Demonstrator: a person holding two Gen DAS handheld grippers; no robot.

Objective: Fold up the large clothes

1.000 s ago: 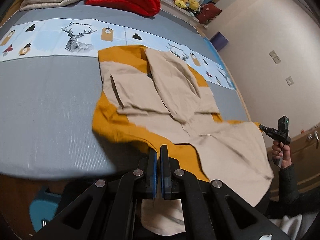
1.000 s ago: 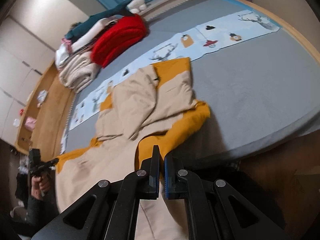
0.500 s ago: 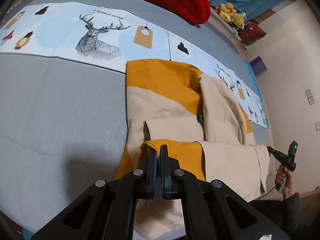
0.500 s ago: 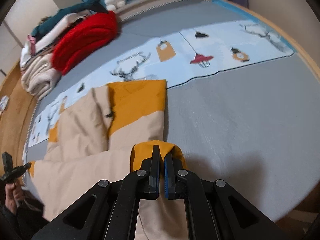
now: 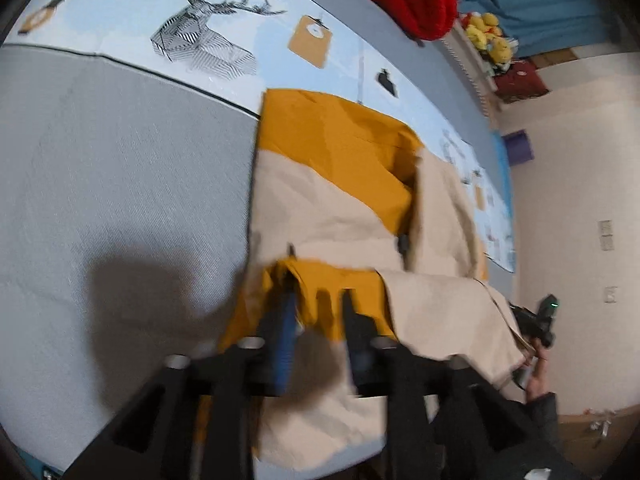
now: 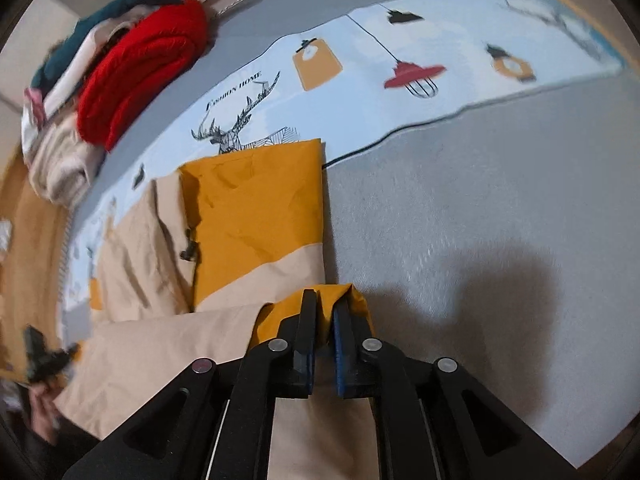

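Left tool (image 5: 316, 300) jaws apart over garment (image 5: 332, 204); right tool (image 6: 322, 304) narrowly parted; mustard-beige, half folded.

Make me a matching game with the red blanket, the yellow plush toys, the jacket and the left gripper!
Things:
1. red blanket
2. yellow plush toys
3. jacket
4. left gripper

Descriptions:
A. fingers spread apart
B. mustard and beige, on the grey bed
C. on a ledge beyond the bed
D. folded on the clothes pile

Pairs: 1-D, 2-C, 3-B, 4-A
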